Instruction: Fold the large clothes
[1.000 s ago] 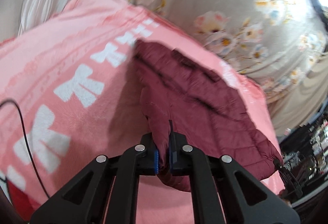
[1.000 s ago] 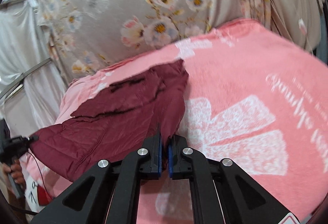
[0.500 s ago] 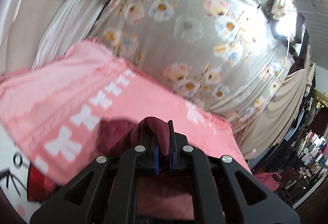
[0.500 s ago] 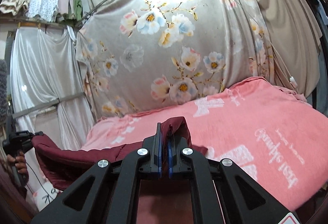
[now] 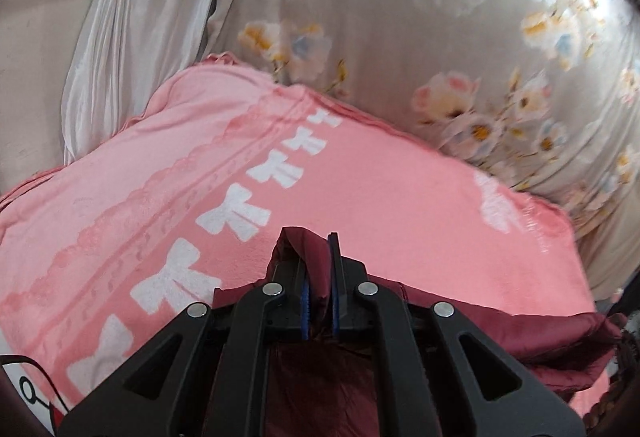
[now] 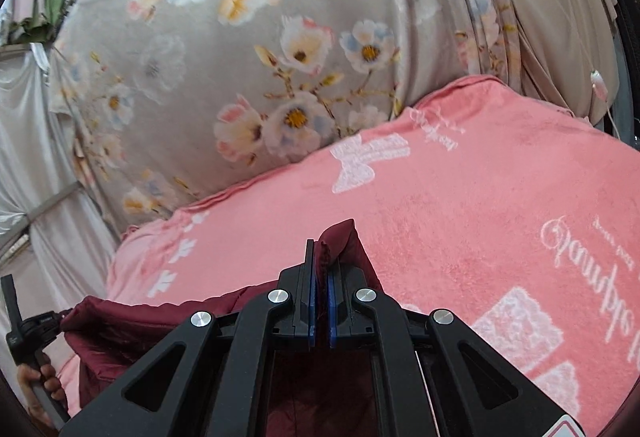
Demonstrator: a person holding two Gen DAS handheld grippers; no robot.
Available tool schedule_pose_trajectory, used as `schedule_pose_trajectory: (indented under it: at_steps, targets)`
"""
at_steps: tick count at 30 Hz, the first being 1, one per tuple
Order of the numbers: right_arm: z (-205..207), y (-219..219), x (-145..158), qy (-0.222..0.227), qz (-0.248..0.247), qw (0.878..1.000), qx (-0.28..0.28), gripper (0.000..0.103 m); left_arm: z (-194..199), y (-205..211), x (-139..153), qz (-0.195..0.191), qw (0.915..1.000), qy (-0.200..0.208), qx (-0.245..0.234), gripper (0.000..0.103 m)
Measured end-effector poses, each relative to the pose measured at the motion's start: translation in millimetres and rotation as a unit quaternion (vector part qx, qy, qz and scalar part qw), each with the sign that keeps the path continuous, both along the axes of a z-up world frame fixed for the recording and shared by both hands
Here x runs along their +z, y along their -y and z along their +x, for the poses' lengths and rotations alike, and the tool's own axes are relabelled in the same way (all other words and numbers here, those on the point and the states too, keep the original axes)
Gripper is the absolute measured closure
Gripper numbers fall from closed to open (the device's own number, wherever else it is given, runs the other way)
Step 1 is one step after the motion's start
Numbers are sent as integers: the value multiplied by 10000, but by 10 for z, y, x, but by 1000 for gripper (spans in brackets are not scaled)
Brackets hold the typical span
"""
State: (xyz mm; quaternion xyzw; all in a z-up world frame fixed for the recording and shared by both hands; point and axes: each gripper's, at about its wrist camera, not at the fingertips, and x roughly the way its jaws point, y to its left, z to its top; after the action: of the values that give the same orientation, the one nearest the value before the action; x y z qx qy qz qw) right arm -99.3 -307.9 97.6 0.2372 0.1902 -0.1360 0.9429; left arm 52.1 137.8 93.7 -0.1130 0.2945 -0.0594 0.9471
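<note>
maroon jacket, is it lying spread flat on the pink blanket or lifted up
Lifted. The maroon jacket hangs by its top edge, pinched in the left tool and right tool, above the pink blanket.

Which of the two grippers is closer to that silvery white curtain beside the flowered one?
Left. The left gripper faces the white curtain on its side; the right gripper sees it further off.

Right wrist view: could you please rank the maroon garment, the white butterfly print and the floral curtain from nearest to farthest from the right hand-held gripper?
1. Maroon garment: pinched in the right hand-held gripper.
2. White butterfly print: ahead on the pink blanket, slightly right.
3. Floral curtain: hanging behind the blanket's far edge.
</note>
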Motion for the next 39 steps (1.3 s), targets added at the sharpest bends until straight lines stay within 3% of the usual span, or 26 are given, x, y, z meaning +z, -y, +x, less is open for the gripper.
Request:
schedule_pose_trajectory:
  at_steps: [11,16,19,22,24,26,27,28,30,32,35,39]
  targets:
    - [574,65,-459,-734,-2,9971,-205,99,635,199,-738,604,9948,-808,160,96]
    - [690,71,-693,-1022,-77,9945,-223,98,773,218,-1018,681,9916,-1083,163,94]
    - [663,78,-724,-943,-28,9952,-265,94,801,217,-1137,641,9917,-1100,159,91]
    - [547,45,-622,-696,-70,9972,-264,81,810,189,-1128,479,9932,-1051,142,88]
    - [418,15,-486,-442,-150,9984,-323,60,785,123,-1057,286,9947,-975,149,84]
    - [257,-33,-307,-116,-318,9986,-399,53,674,-5,-859,3,9974,-679,221,68]
    - [189,-69,-222,-10,-410,9983,-414,53,623,-49,-767,-37,9981,-528,321,41]
    - [143,-116,-147,41,-497,9981,-373,53,520,-122,-611,17,9979,-203,609,24]
    - [117,-268,-42,50,-641,9979,-111,53,362,-207,-360,95,9964,244,806,24]
    - [208,-497,-26,-99,-752,9966,325,53,279,-177,-143,197,9972,354,636,25]
    - [574,-918,-193,-755,-835,9879,1064,53,230,142,-43,340,9993,174,-59,26]
    - [922,-1329,-478,-1376,-953,9715,1676,57,214,771,-298,1017,9901,-248,-938,26]
